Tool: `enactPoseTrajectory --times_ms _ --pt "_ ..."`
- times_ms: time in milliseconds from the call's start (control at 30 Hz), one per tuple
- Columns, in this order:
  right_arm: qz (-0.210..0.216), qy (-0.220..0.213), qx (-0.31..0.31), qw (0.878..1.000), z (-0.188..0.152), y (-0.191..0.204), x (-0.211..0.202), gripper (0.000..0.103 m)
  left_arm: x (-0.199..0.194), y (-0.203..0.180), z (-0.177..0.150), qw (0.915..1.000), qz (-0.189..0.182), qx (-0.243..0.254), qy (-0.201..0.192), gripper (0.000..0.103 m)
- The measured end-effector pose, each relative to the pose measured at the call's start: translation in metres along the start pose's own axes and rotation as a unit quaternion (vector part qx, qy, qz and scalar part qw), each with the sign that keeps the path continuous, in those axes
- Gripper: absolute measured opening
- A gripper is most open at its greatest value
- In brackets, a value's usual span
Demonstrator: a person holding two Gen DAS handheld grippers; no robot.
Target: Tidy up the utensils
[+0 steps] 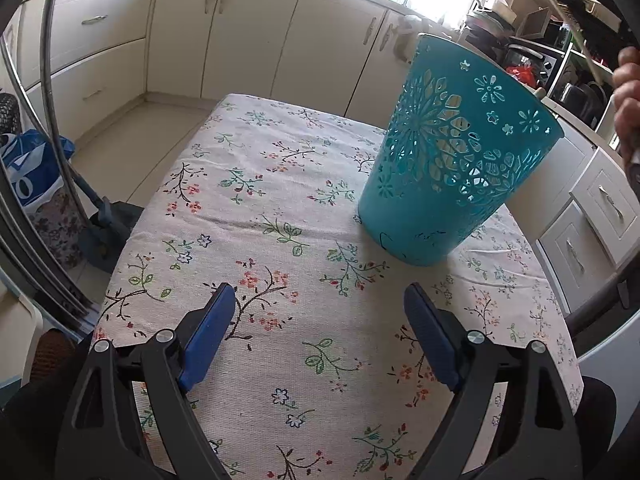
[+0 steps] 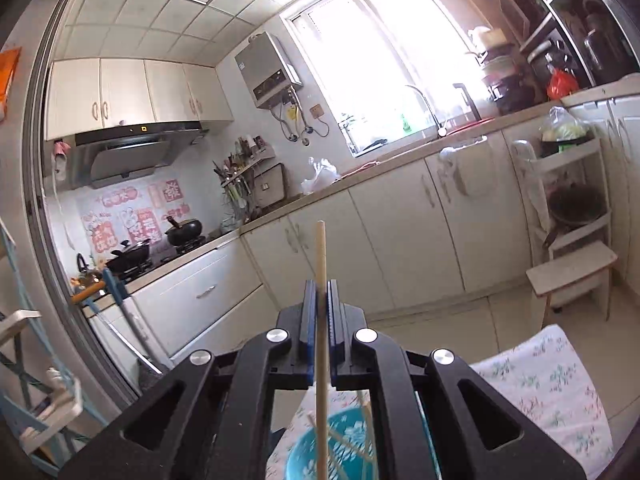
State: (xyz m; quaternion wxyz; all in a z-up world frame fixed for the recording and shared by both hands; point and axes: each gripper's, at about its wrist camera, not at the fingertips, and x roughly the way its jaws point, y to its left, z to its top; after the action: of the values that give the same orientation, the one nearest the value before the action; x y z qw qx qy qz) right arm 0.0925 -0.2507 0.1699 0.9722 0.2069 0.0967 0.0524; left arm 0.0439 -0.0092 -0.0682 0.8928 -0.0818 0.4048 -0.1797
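A teal perforated holder (image 1: 452, 168) stands on the flowered tablecloth (image 1: 280, 240) at the right. My left gripper (image 1: 320, 332) is open and empty, low over the cloth in front of the holder. My right gripper (image 2: 320, 300) is shut on a wooden chopstick (image 2: 321, 264), held upright above the holder (image 2: 352, 448). Other chopsticks (image 2: 368, 432) lean inside the holder. In the left wrist view a chopstick (image 1: 572, 36) shows at the upper right beside a hand (image 1: 628, 92).
Cream kitchen cabinets (image 1: 240, 40) run behind the table. Drawers (image 1: 600, 208) stand close on the right. A blue bag (image 1: 32, 168) and a stand sit on the floor at the left. A white step shelf (image 2: 572, 268) stands by the far wall.
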Motion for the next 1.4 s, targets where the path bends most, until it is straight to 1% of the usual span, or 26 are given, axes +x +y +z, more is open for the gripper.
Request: enactPoseTrajectory --times_ms 100,267,533,700,767,833,933,1100,1167,1267,1333,1400 --pt "-0.018 0.015 -0.01 1.0 -0.005 -0.005 0.022 0.006 0.002 -0.001 0.0 1.0 -0.002 0.001 0.004 0.082" --pt "-0.037 0.059 -0.032 0.997 -0.02 -0.011 0.041 0.006 0.004 -0.002 0.0 1.0 -0.003 0.004 0.007 0.082" --pt "-0.022 0.12 -0.067 0.99 -0.055 -0.005 0.031 0.007 0.004 -0.001 0.0 1.0 0.0 0.003 0.007 0.082" --pt "-0.014 0.135 -0.074 0.988 -0.069 -0.002 0.004 0.007 0.003 0.0 -0.001 1.0 0.005 0.002 0.006 0.082" --pt "-0.014 0.138 -0.072 0.988 -0.073 -0.004 -0.011 0.012 0.003 0.0 -0.001 1.0 0.007 0.003 0.006 0.083" --pt "-0.018 0.139 -0.071 0.988 -0.078 -0.006 -0.026 0.027 0.002 -0.001 -0.001 0.9999 0.01 0.005 0.006 0.083" --pt "-0.028 0.143 -0.069 0.987 -0.088 -0.008 -0.05 0.03 0.002 -0.001 -0.001 0.9999 0.013 0.007 0.007 0.084" --pt "-0.052 0.173 -0.05 0.982 -0.12 -0.018 -0.086 0.036 0.002 -0.002 -0.001 0.9998 0.016 0.011 0.006 0.085" --pt "-0.062 0.187 -0.038 0.98 -0.134 -0.022 -0.099 0.037 -0.001 -0.003 0.0 0.9996 0.022 0.015 -0.001 0.086" --pt "-0.078 0.202 -0.025 0.976 -0.151 -0.025 -0.119 0.04 -0.016 -0.009 0.0 0.998 0.049 0.032 -0.026 0.091" --pt "-0.089 0.21 -0.02 0.973 -0.157 -0.025 -0.13 0.046 -0.026 -0.013 -0.001 0.9973 0.056 0.037 -0.03 0.095" --pt "-0.1 0.214 -0.02 0.971 -0.159 -0.021 -0.141 0.051 -0.042 -0.019 0.0 0.9966 0.061 0.044 -0.032 0.095"
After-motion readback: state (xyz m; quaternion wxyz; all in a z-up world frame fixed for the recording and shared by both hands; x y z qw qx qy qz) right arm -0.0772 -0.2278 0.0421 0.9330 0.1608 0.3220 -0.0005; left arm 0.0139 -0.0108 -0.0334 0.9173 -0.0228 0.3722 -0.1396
